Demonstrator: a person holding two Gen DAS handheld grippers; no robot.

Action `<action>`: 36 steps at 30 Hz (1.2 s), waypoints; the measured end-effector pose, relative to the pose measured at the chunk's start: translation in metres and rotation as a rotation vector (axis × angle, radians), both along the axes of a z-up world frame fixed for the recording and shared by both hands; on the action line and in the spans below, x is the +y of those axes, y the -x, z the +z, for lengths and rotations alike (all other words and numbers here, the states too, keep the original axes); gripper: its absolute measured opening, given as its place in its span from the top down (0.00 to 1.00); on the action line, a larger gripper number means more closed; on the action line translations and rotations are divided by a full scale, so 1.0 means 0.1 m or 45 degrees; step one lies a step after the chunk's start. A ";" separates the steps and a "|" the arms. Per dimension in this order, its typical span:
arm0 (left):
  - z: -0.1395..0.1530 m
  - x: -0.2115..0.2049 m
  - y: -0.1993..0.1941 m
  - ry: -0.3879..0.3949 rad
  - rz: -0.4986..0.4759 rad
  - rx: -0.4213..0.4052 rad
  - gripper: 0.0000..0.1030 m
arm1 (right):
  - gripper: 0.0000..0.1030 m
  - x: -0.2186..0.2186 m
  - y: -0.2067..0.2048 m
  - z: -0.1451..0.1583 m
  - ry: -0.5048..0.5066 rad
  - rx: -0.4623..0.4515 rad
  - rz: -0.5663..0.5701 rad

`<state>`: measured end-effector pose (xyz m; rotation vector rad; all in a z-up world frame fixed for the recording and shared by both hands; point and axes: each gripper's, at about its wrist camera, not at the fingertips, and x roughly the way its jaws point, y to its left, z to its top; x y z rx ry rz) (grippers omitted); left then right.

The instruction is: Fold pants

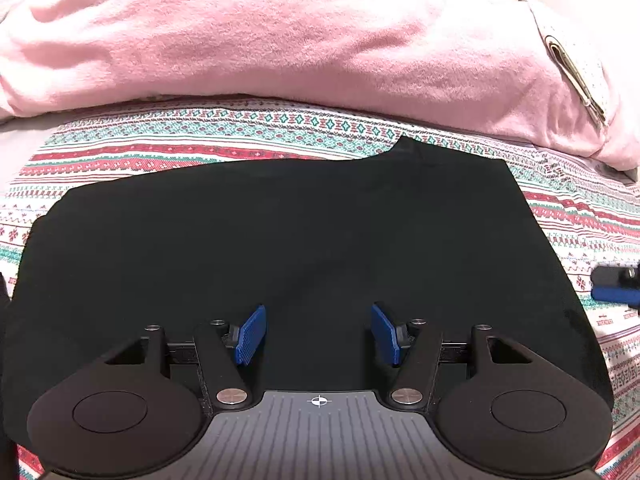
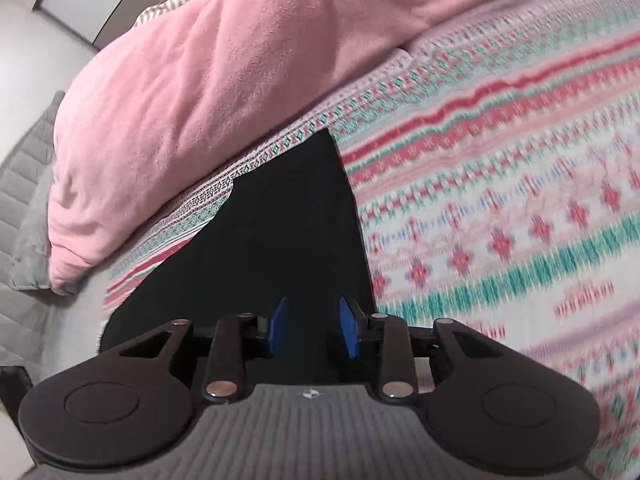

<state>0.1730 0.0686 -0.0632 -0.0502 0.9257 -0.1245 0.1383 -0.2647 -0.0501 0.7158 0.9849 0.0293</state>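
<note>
While both grippers gape, black pants (image 1: 280, 240) lie flat

Pink blanket (image 1: 280, 40) walls far side; bedspread (image 1: 580, 208) open.

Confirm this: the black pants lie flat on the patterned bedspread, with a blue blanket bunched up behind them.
Not quite. The blanket bunched up behind the black pants is pink, not blue, as the left wrist view shows. The pants do lie flat on the patterned bedspread.
</note>
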 end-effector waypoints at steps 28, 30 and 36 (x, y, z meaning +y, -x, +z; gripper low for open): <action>0.03 0.01 0.02 0.011 -0.002 -0.005 0.45 | 0.49 -0.01 0.84 -0.32 -0.188 0.100 0.030; 0.01 0.00 0.01 0.010 -0.009 0.004 0.45 | 0.49 -0.03 0.86 -0.33 -0.225 0.092 0.003; -0.02 -0.06 0.01 0.004 -0.033 0.016 0.45 | 0.49 -0.11 0.94 -0.40 -0.334 0.065 -0.074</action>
